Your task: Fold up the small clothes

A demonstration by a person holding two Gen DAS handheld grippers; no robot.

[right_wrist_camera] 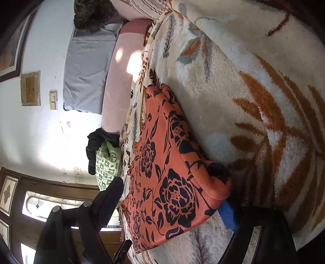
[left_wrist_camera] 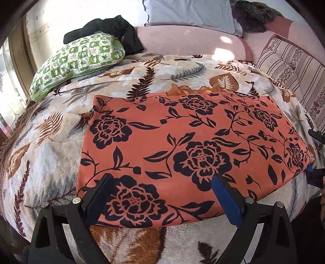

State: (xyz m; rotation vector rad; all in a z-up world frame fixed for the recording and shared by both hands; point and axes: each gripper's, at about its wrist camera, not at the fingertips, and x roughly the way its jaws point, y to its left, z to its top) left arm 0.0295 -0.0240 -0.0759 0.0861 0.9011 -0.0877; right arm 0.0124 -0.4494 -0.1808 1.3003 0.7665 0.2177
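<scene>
Presently, orange floral garment (left_wrist_camera: 189, 146) lies flat, folded to a rough rectangle, on leaf-print fleece blanket (left_wrist_camera: 46, 142) covering the bed. Left gripper (left_wrist_camera: 162, 182) hovers over garment's near edge, jaws wide apart, holding nothing. Right gripper (right_wrist_camera: 172, 195) at garment's right corner: fingers spread, blue pad (right_wrist_camera: 228, 216) under the corner hem, other finger above; not clamped. Green checked pillow (left_wrist_camera: 79, 58) w/ black cloth (left_wrist_camera: 105, 28) on top, far left. Grey pillow (left_wrist_camera: 189, 14) at headboard.
</scene>
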